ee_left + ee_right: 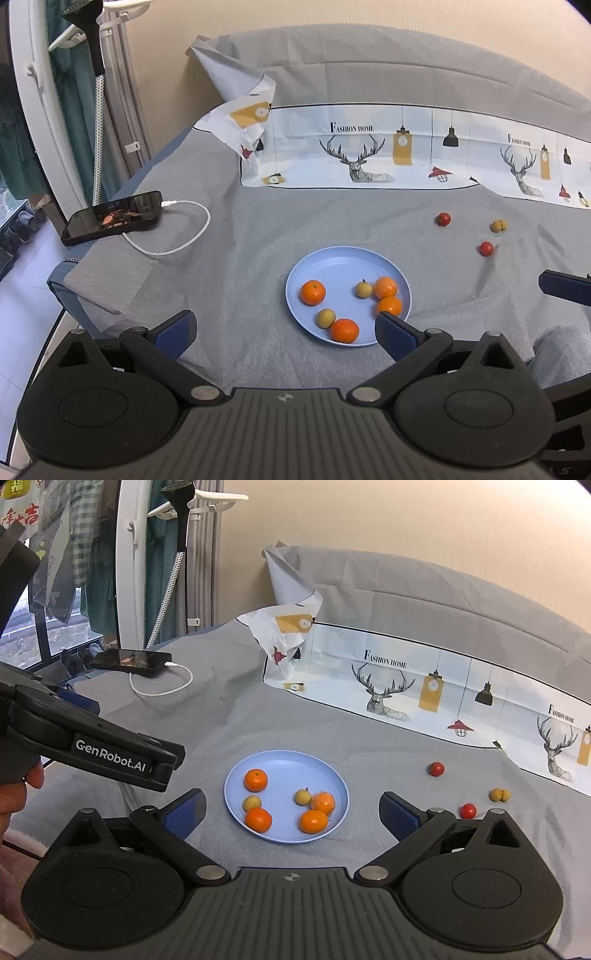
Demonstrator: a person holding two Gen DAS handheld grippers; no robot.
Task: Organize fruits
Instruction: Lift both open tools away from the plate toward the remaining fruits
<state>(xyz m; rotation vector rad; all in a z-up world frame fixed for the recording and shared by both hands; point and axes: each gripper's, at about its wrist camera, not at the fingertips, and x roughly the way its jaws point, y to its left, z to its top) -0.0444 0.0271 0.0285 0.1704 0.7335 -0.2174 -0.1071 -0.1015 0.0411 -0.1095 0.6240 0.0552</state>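
A light blue plate [332, 266] [288, 768] lies on the grey bedsheet and holds several oranges [313, 291] [255, 779] and two longans [326, 318] [252, 803]. Off the plate to the right lie two red tomatoes [486, 248] [468, 810] and a pair of longans [498, 225] [500, 795]. My left gripper [286, 332] hangs open above the plate's near edge, holding nothing. My right gripper [292, 814] also stands wide open and empty over the plate's near rim. One right finger [565, 290] shows at the left wrist view's right edge.
A black phone [114, 218] [129, 661] with a white charging cable [192, 236] lies at the back left near the bed's edge. A printed deer-pattern cloth [369, 155] [424, 690] runs along the back. A hand [22, 786] holds the left tool's black arm [110, 753].
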